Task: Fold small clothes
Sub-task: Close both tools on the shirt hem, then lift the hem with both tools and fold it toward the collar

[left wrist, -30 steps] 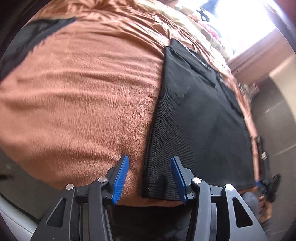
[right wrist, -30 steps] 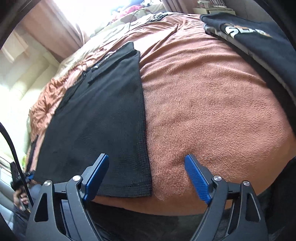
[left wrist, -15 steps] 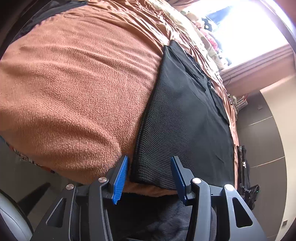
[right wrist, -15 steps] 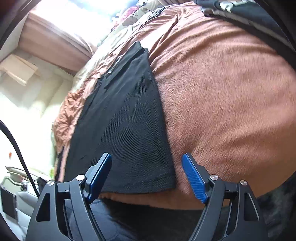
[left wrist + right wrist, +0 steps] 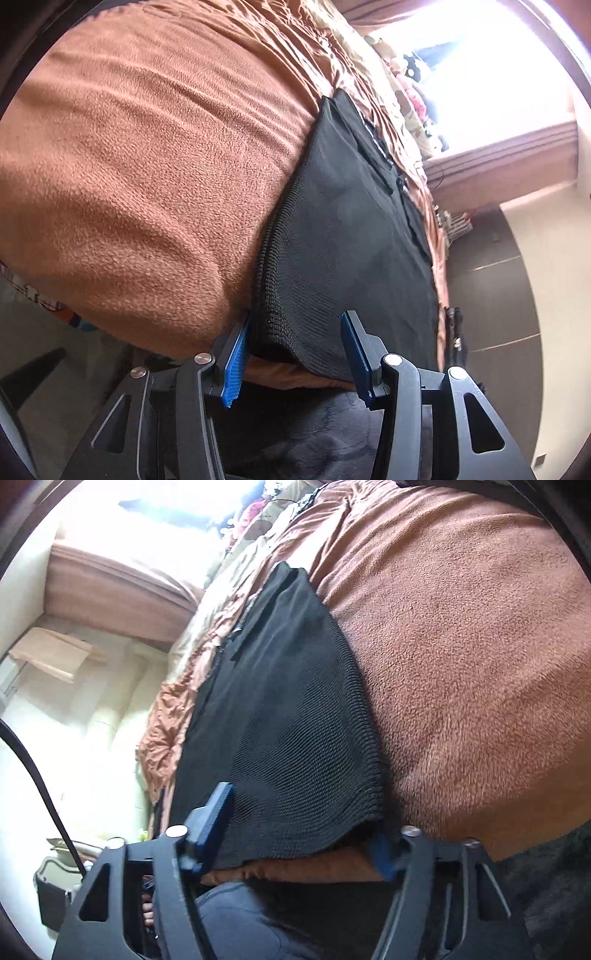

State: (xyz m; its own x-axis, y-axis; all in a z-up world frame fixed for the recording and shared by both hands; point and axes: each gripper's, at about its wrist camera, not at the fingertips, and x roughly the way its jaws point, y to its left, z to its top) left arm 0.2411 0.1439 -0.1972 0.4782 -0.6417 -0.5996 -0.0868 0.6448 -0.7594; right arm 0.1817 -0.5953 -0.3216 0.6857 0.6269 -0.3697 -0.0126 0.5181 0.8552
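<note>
Garment: a black knit garment [image 5: 351,236] lies flat on a brown fleece blanket [image 5: 147,147] that covers a bed; in the right wrist view the same garment [image 5: 288,716] shows its ribbed side edge.
Garment position: its near hem sits at the near edge of the bed, just in front of both grippers.
Long axis: it runs away from the grippers, from the near hem toward the bright window at the far end.
Left gripper [image 5: 295,350]: open; the fingers straddle the garment's near left corner, one blue pad [image 5: 236,365] outside the edge against the blanket, the other on the garment side.
Right gripper [image 5: 295,830]: open wider; the fingers straddle the near right corner, one pad [image 5: 218,812] over the cloth, the other low at the blanket edge and partly hidden under the hem.
Contact: neither pair of fingers is closed on the cloth; whether the pads touch it cannot be told.
Nearer gripper: both stand about equally close, each at its own corner.
Key relation: the hem lies crosswise between the two grippers, with the body of the garment straight ahead.
Likely next move: closing on both corners and carrying the hem forward along the long axis.
Risk: a pad may catch the blanket together with the cloth.
</note>
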